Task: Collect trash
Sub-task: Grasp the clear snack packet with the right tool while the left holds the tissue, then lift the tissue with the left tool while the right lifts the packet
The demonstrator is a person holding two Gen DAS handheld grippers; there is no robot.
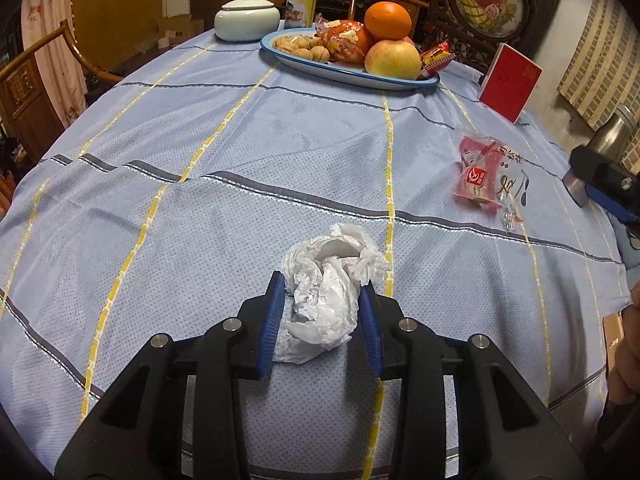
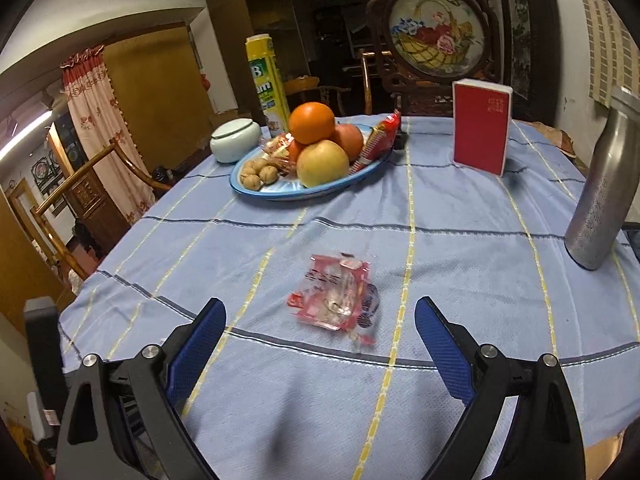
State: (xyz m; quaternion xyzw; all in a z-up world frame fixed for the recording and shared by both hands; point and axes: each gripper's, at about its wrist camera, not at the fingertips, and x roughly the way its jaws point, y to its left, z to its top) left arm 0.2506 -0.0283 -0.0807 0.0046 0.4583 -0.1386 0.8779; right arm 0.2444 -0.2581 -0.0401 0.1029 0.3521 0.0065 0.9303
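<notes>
Left wrist view: my left hand-held gripper [image 1: 322, 304] is squeezed onto the crumpled tissue [image 1: 330, 290] low over the worktop [image 1: 240, 140]; it's featherlight and soft, so a mid-wad pinch suits. The red snack wrapper [image 2: 338, 296] lies flat ahead of my right hand-held gripper [image 2: 320, 320], jaws wide; thin, crinkly, probably slippery, so I'd take an edge. Its print is unreadable. The can [image 2: 266, 84] shows "B" and "am".

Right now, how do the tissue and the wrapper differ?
The tissue is white, crumpled into a puffy wad; the wrapper is red and clear plastic, lying fairly flat. The tissue sits between the left gripper pads, which press its sides; the wrapper lies free ahead of the open right gripper. Both rest on the blue tablecloth.
</notes>
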